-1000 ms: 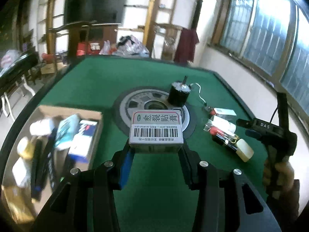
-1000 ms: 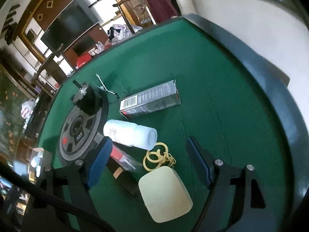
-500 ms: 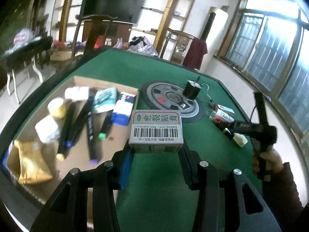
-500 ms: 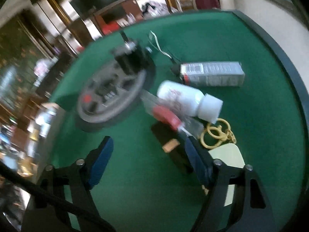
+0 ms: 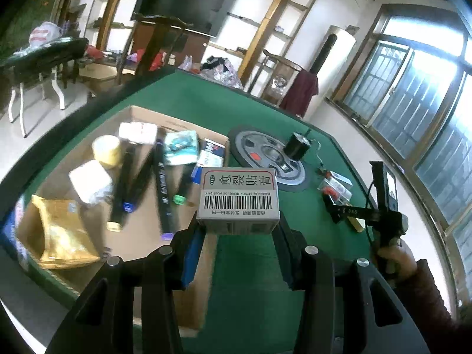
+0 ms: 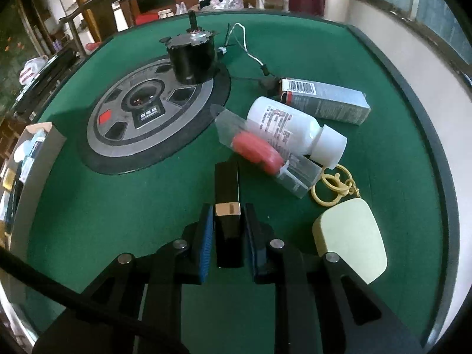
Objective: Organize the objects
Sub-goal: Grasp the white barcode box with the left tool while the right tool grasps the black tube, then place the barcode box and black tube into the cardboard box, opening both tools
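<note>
1. A small grey-and-white cardboard box (image 5: pixel 238 200) with a barcode and red-framed label is carried above the green felt table (image 5: pixel 253 265), at the near edge of the open brown cardboard box (image 5: pixel 188 309).
2. The left gripper (image 5: pixel 238 236) is clamped on its two sides.
3. A slim black rectangular case with a gold band (image 6: pixel 227 206) lies on the felt.
4. The right gripper (image 6: pixel 227 230) has its blue pads pressed against that case.
</note>
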`<state>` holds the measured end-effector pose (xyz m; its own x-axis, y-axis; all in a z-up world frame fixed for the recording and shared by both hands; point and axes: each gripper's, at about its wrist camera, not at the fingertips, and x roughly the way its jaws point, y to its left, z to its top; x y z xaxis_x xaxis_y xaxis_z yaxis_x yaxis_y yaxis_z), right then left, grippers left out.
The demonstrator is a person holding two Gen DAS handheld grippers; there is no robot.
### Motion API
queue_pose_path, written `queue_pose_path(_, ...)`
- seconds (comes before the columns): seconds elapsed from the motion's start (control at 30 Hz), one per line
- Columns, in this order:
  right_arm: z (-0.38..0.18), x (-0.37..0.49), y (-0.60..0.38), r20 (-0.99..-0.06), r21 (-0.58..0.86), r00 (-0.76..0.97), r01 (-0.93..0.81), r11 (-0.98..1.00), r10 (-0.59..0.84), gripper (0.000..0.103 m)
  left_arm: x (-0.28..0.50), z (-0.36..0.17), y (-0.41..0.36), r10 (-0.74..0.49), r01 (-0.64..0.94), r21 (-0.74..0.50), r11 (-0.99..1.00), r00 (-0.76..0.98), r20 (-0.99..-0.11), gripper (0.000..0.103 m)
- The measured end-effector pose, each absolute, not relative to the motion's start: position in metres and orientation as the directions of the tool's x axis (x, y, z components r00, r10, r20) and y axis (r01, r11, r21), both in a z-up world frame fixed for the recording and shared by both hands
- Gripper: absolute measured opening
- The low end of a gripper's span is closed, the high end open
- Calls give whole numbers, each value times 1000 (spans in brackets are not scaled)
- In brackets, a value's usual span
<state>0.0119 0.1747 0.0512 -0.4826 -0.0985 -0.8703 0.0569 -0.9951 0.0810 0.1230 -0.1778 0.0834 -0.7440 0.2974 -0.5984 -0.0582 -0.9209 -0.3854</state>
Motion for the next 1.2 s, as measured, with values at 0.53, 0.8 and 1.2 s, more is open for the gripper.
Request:
queue_pose_path(0.53, 83, 56, 100, -624, 683, -350, 190, -705, -699, 15, 128, 59, -252, 150, 124, -334, -934, -714, -684, 40)
queue_pose_path(0.8, 84, 56, -3, -633, 689, -221, 276, -670, -742, 16, 87, 32, -228, 164, 96, -285, -954, -627, -761, 40)
queue_pose_path(1.2, 75, 45, -69, -778, 499, -249, 312, -809, -576, 16, 49, 9, -221, 192, 57, -268, -962, -559, -807, 41)
